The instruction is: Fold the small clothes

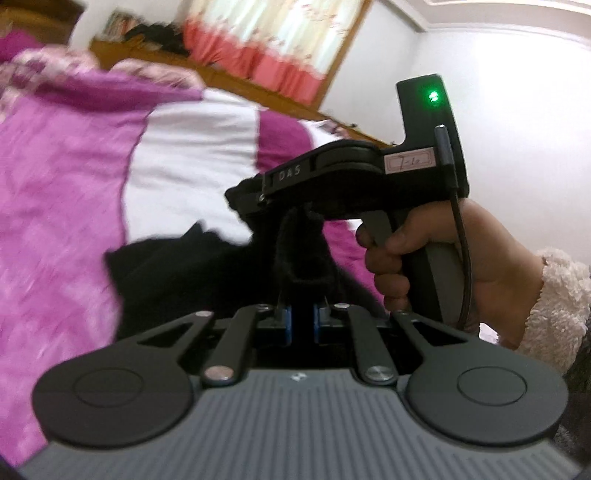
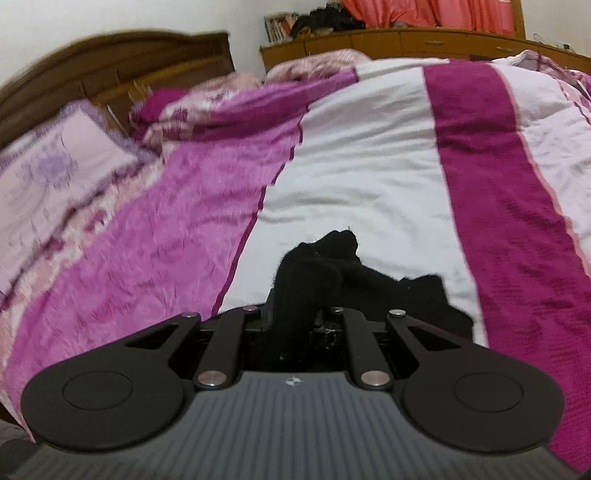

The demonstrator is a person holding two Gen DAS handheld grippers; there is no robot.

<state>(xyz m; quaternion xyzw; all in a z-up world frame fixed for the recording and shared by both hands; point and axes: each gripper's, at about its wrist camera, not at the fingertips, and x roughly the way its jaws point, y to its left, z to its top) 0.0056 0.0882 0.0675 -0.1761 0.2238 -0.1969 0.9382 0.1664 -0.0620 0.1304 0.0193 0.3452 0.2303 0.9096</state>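
Spread under both my claws is one quilted bedspread (image 2: 362,177) in bands of pink-purple, white and deep magenta, with one lilac patterned pillow (image 2: 55,166) against a dark wooden headboard (image 2: 110,62). Only one piece of clothing is here, a small black fuzzy knit garment (image 2: 314,273), lying bunched on the white band and lifted at two points. My left gripper (image 1: 302,314) is pinched closed on a fold of it between the blue pads. My right gripper (image 2: 295,321) has black cloth filling the gap between its fingers, so it seems clamped on the garment too, though the pads are hidden. Only the left view shows the right tool from the side, my right hand (image 1: 436,254) on its handle, a green light lit, the white wall behind. Only the right view shows the wooden cabinet (image 2: 406,44) under one coral curtain (image 2: 424,14).
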